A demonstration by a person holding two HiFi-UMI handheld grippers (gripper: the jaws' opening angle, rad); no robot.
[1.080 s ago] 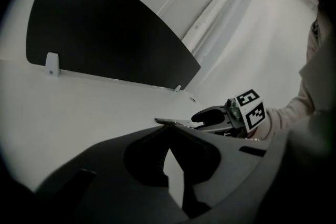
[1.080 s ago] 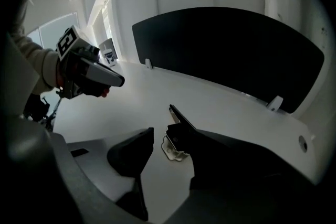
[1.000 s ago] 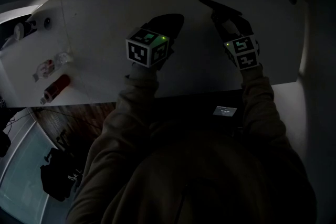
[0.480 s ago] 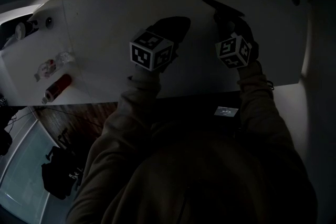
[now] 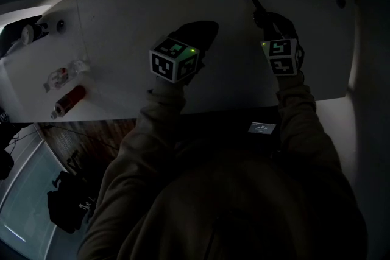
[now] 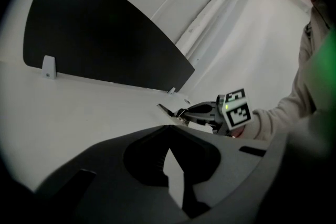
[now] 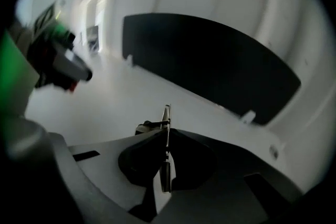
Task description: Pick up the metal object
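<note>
The metal object [image 7: 167, 113] is a thin flat strip, standing on edge between my right gripper's [image 7: 167, 136] jaws, which are closing tight on it with the pads pressing its sides. In the head view it [image 5: 255, 0] sticks out forward from the right gripper [image 5: 264, 18] over the white table [image 5: 134, 3]. The left gripper view shows the strip [image 6: 166, 111] from the side, at the tips of the right gripper [image 6: 185, 113]. My left gripper [image 5: 200, 31] rests on the table's middle, and its jaws [image 6: 168, 127] meet at the tips with nothing held.
A black curved panel [image 6: 100, 39] stands along the table's far edge. A red can [image 5: 68, 100] and a clear plastic item [image 5: 64, 72] lie at the table's left end. A cable hole [image 5: 339, 0] sits at the far right. The front edge runs just before the person's sleeves.
The right gripper's jaws closed on the metal object, which lay across the table before and now points away from me. The left gripper has barely moved.
</note>
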